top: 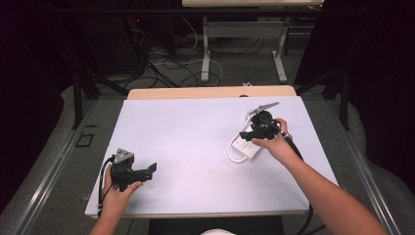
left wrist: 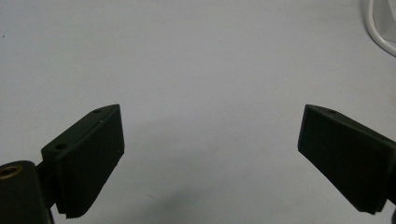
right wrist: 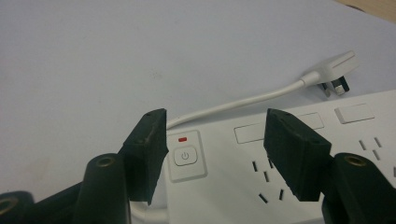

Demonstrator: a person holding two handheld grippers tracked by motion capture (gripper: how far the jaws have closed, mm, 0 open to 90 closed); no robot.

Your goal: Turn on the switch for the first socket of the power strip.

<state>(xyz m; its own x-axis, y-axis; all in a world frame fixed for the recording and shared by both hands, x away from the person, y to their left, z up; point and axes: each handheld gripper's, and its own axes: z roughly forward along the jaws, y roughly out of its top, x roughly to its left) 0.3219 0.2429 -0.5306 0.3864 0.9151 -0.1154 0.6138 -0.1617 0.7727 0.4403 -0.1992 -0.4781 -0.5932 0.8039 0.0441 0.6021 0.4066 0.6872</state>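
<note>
One power strip (right wrist: pixel 289 154) is my job here, a white plastic bar lying flat on the right half of the table (top: pixel 186 147), seen from the right gripper view with its power button (right wrist: pixel 186 156) and a small red mark above it at the near end. I judge it light but rigid, a hard glossy shell that could slide on this smooth sheet and slip between pads if I pinch it by the flat top. Better, I think, to take it across its width at the long edges. The cord (right wrist: pixel 233 105) is another matter: thin, white, rubbery and floppy, curling away to a flat plug (right wrist: pixel 334 70) with bare metal pins; it will trail and drag.

My right gripper (right wrist: pixel 215 140) hovers over the button end, jaws apart with the pads straddling the switch, pressing on nothing. My left gripper (left wrist: pixel 210 149) sits well apart at the near left of the table, jaws spread wide over bare matte surface, with a bit of white cord at the top corner of its view.
</note>
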